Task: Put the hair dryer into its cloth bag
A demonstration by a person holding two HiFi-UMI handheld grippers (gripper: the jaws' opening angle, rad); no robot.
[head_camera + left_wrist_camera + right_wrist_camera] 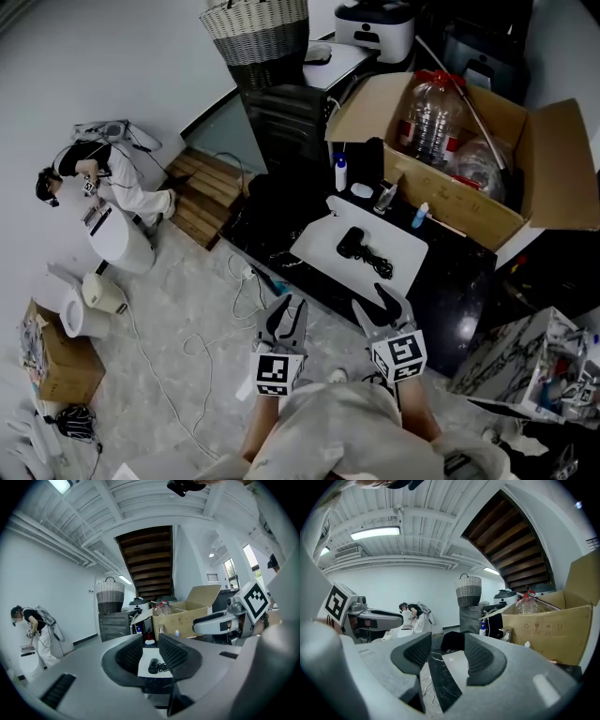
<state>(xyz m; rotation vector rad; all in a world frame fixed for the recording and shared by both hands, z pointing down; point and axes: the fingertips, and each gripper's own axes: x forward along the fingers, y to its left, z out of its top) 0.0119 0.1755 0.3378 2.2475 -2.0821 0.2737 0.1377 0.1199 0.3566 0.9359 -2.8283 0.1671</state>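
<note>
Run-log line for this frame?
phase: pre-grasp | left gripper: jaws open, empty | right gripper: jaws open, empty | black corded hair dryer: lying on white sheet, untouched

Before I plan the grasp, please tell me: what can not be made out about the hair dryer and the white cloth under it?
- Head view: where the white cloth opens, too small to find.
- Head view: the plug of the hair dryer, lost in its coiled cord.
- Left gripper view: the cloth's side edges, hidden by the left gripper.

Glossy black marble tabletop (450, 281), matt plastic hair dryer (352, 242), cardboard box (469, 202)
</note>
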